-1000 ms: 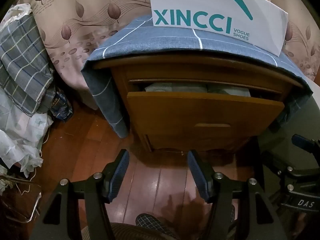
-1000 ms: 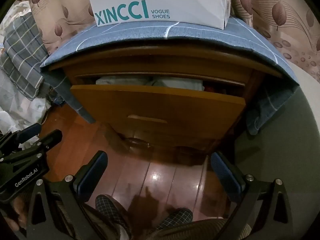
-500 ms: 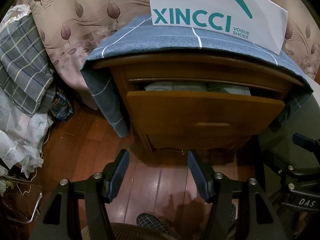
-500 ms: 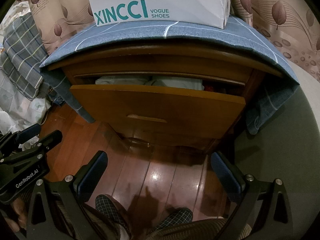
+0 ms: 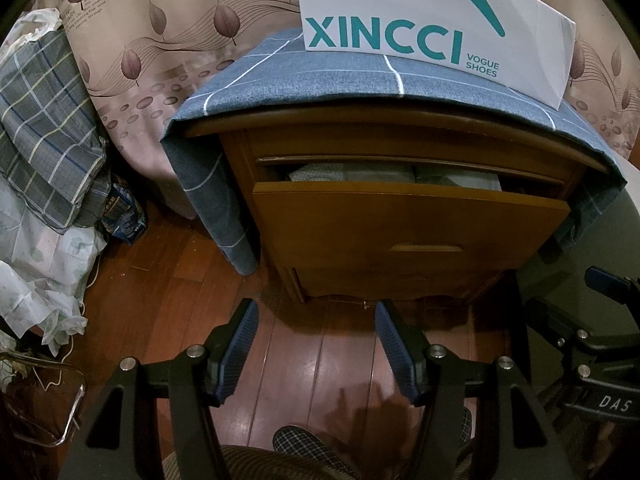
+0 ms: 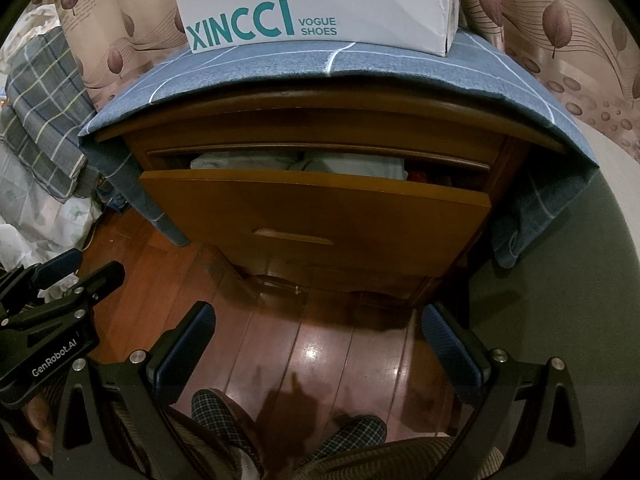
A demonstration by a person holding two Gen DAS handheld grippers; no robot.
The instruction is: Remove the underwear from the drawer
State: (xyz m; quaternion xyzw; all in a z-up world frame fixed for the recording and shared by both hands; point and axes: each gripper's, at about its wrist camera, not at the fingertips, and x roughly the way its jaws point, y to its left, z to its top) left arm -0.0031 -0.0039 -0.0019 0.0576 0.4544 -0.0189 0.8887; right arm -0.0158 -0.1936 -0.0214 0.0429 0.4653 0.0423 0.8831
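Note:
A wooden nightstand has its top drawer (image 5: 408,220) (image 6: 316,208) pulled partly out. Pale folded underwear (image 5: 360,172) (image 6: 296,162) shows in the gap above the drawer front. My left gripper (image 5: 316,312) hangs open over the floor in front of the nightstand, nothing between its blue pads. My right gripper (image 6: 316,316) is open wider, also empty, low before the drawer. The left tool (image 6: 56,312) appears at the left of the right wrist view, the right tool (image 5: 592,344) at the right of the left wrist view.
A blue checked cloth (image 5: 320,80) covers the nightstand top under a white shoe box (image 5: 432,28). Plaid bedding and plastic bags (image 5: 44,140) pile at the left on the wooden floor (image 5: 304,360). A person's checked slippers (image 6: 352,436) sit below the grippers. A grey-green surface (image 6: 560,300) lies right.

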